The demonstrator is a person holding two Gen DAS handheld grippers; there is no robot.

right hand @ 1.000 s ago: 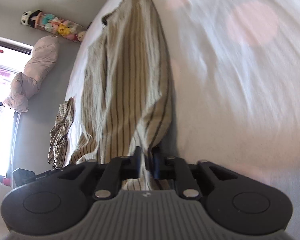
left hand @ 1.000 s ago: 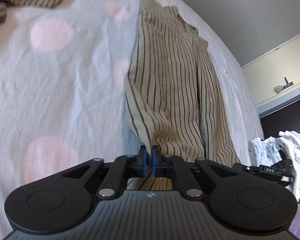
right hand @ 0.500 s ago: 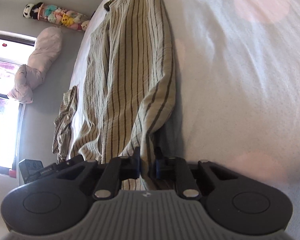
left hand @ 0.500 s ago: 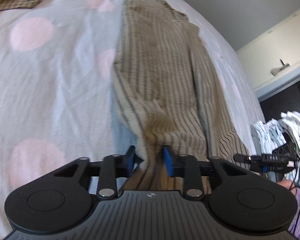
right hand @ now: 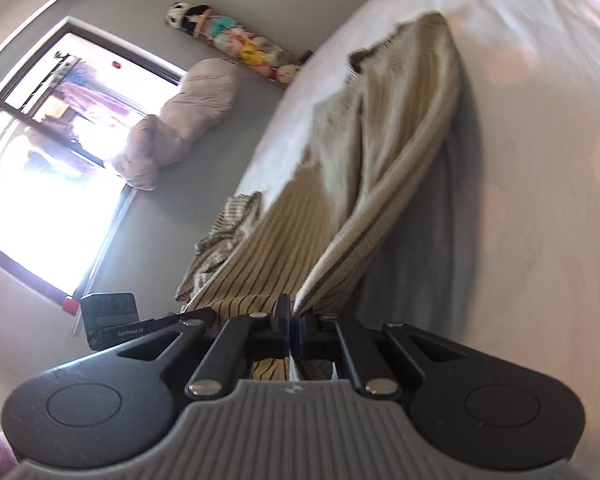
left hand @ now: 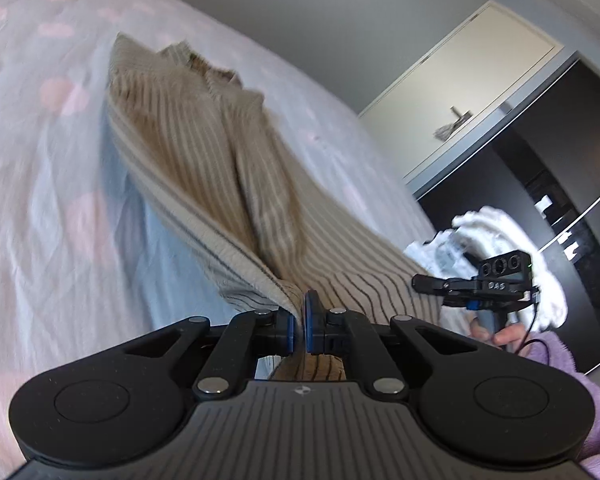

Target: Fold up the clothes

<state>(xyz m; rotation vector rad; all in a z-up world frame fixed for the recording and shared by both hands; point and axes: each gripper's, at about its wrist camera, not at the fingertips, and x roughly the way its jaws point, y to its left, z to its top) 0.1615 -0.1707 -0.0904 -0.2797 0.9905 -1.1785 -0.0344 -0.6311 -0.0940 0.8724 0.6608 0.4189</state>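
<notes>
On the spotted bedsheet (left hand: 40,208), the striped tan garment (left hand: 204,152) stretches lengthwise away from both cameras, its near hem lifted. The left gripper (left hand: 299,322) and right gripper (right hand: 291,328) each pinch a hem corner, jaws closed tight.

Daylight floods in through the window (right hand: 56,160) at the left of the right wrist view, blown out to white glare. The striped garment (left hand: 204,160) casts a soft bluish shadow onto the bedsheet (left hand: 40,208) beside it. Both views are bright but smeared by motion blur, strongest on the far cloth. Fisheye distortion bows the bed and the cupboard (left hand: 480,80), with dark corners.
</notes>
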